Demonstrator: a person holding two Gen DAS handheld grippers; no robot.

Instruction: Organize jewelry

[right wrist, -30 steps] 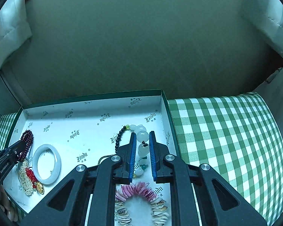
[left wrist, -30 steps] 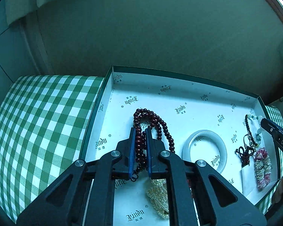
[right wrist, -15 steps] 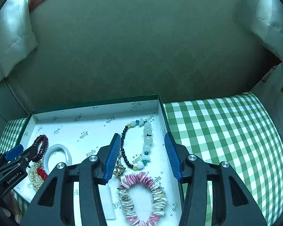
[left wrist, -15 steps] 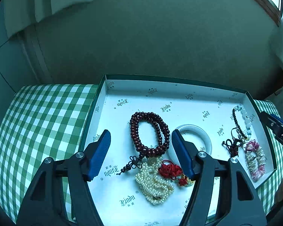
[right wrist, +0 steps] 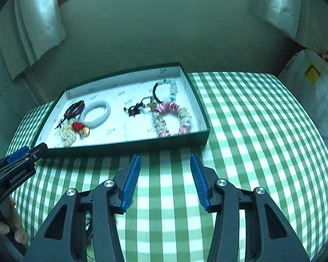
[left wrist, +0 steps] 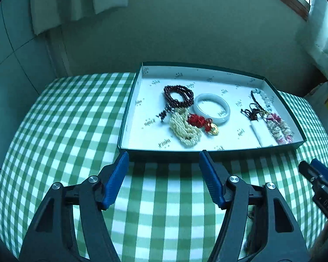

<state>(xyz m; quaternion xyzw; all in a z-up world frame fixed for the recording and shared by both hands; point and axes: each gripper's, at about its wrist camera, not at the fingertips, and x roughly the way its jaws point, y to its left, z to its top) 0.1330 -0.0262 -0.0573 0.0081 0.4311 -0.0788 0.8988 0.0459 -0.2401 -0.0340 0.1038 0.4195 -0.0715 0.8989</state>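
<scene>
A shallow green box (left wrist: 207, 151) with a white printed lining stands on the checked tablecloth; it also shows in the right wrist view (right wrist: 124, 146). Inside lie a dark red bead bracelet (left wrist: 178, 96), a white bangle (left wrist: 212, 111), a pearl strand (left wrist: 184, 131), a red knot with a gold charm (left wrist: 202, 122), a pale bead bracelet (right wrist: 173, 88) and a pink shell bracelet (right wrist: 172, 119). My left gripper (left wrist: 164, 159) is open and empty, just in front of the box's near wall. My right gripper (right wrist: 165, 161) is open and empty, also in front of the box.
The green and white checked tablecloth (left wrist: 61, 131) spreads on both sides of the box. A plain wall and white curtains (right wrist: 37, 21) stand behind. A white bag with a yellow mark (right wrist: 312, 76) sits at the far right.
Both grippers let go of their bracelets, opened wide and drew back out of the box toward its near side. The dark red and pale bead bracelets now lie in the box.
</scene>
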